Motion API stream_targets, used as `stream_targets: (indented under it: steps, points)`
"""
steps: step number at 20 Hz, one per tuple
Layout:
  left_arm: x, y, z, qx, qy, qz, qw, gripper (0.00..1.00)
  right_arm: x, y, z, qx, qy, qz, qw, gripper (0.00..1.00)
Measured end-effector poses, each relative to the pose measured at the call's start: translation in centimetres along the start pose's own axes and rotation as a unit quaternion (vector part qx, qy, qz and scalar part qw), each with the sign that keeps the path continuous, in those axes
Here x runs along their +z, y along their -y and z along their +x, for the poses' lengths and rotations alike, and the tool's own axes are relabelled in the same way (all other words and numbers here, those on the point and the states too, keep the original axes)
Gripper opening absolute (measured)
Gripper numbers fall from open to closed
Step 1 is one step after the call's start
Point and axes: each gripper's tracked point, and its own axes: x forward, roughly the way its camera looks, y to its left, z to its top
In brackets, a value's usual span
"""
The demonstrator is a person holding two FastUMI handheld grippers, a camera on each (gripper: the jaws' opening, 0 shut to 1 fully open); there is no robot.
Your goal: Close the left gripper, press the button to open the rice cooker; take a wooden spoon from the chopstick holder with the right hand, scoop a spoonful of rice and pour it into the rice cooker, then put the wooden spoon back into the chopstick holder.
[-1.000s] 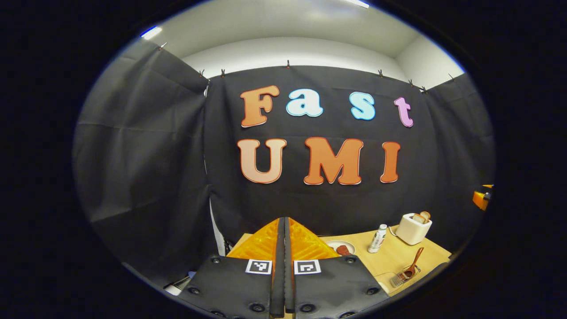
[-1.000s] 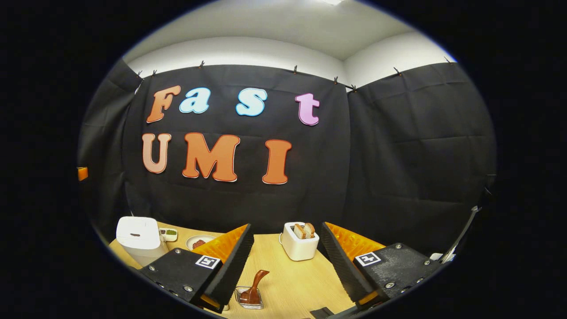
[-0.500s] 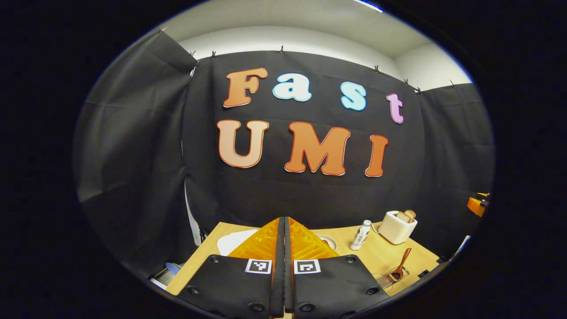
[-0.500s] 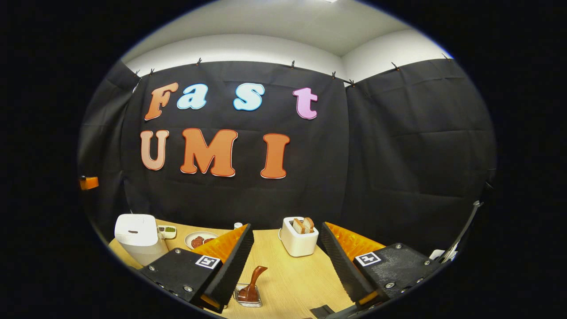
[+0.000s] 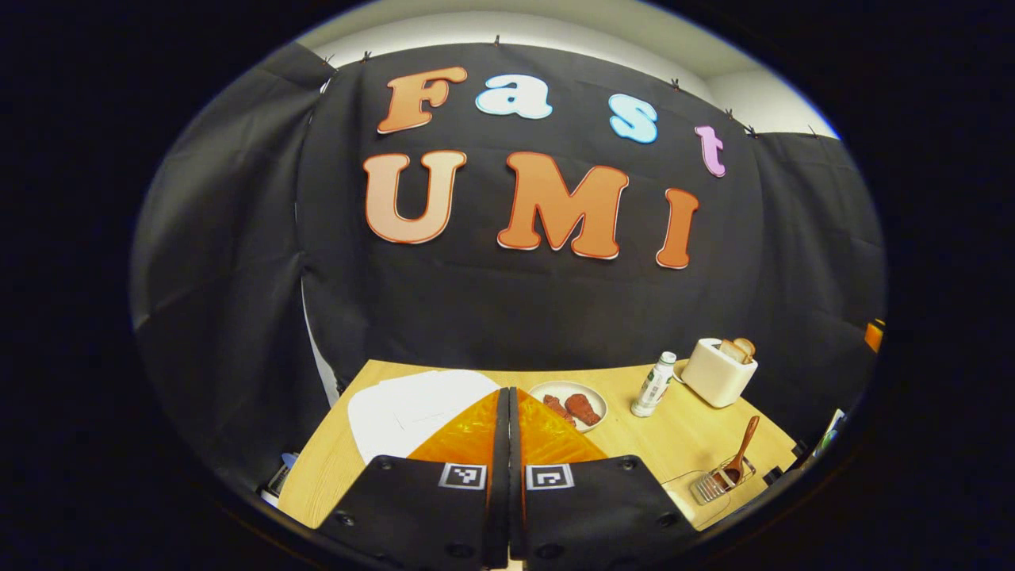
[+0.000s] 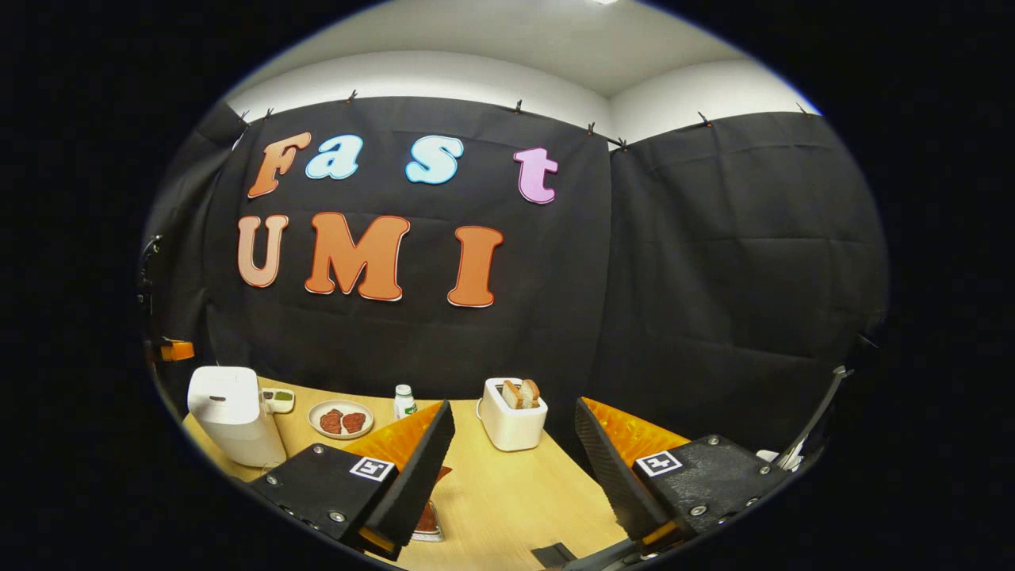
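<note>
The rice cooker (image 6: 230, 412), white with its lid down, stands at the left end of the worktop (image 6: 507, 492) in the right gripper view, at about 8 o'clock. In the left gripper view its white top (image 5: 412, 404) lies just beyond my fingertips. The wooden spoon (image 5: 741, 456) stands tilted in the chopstick holder (image 5: 718, 484), a wire basket at 4 o'clock near the worktop's front right corner in the left gripper view; in the right gripper view this holder (image 6: 428, 523) is largely hidden behind my left finger.

My left hand-held gripper (image 5: 507, 396) has its fingers pressed together with nothing between them, above the cooker. My right hand-held gripper (image 6: 511, 412) is spread wide and empty, held over the worktop.

Beyond the cooker: a plate (image 5: 567, 406) carrying brown food pieces, a small bottle (image 5: 654, 385) upright beside it, then a white toaster (image 5: 718, 371) with bread slices in its slots. A small dish (image 6: 277, 399) sits just behind the cooker.
</note>
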Motion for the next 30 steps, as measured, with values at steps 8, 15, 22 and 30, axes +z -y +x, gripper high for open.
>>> stream_targets:
  steps: [8,15,22,30]
  points:
    - [-6.0,-0.5,3.7,-0.010,-0.068,-0.021,0.997,0.05,-0.1,1.3,-0.4,-0.019,-0.006,0.008,1.000,0.94]
    - [-10.1,-0.9,4.4,-0.010,-0.113,-0.032,0.993,0.05,-0.7,1.4,-0.5,-0.023,-0.011,0.004,1.000,0.94]
    - [-10.3,-1.1,4.5,-0.018,-0.128,-0.041,0.991,0.05,-2.3,0.8,-0.5,-0.012,-0.027,0.018,0.999,0.95]
    - [-0.6,-0.6,1.4,0.004,-0.050,-0.016,0.999,0.06,-1.1,0.7,-0.7,-0.002,-0.006,0.038,0.999,0.95]
